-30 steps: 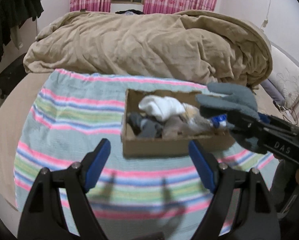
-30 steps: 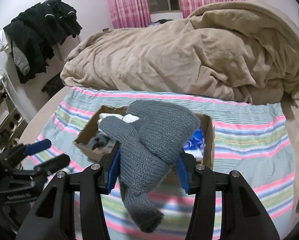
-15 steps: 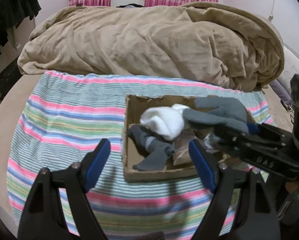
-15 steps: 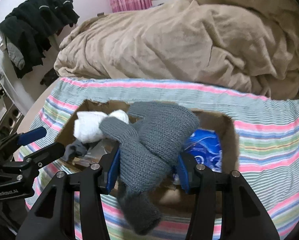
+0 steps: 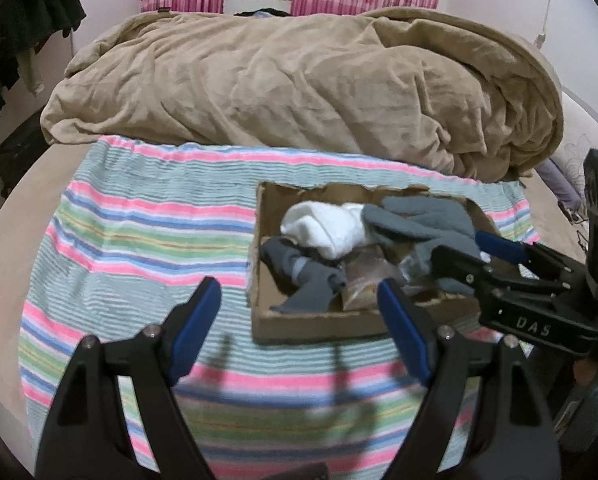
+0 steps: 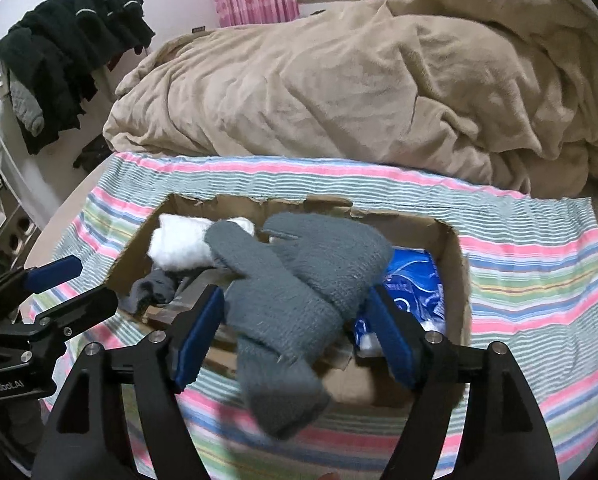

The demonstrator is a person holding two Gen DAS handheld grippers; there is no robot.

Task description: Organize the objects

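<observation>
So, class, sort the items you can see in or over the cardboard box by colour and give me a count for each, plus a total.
Grey: 2, the grey mitten held in the right gripper and the grey sock in the box
White: 1, the white sock bundle
Blue: 1, the blue packet
Brownish: 1, a clear-looking packet, hard to make out
Total: 5
</observation>
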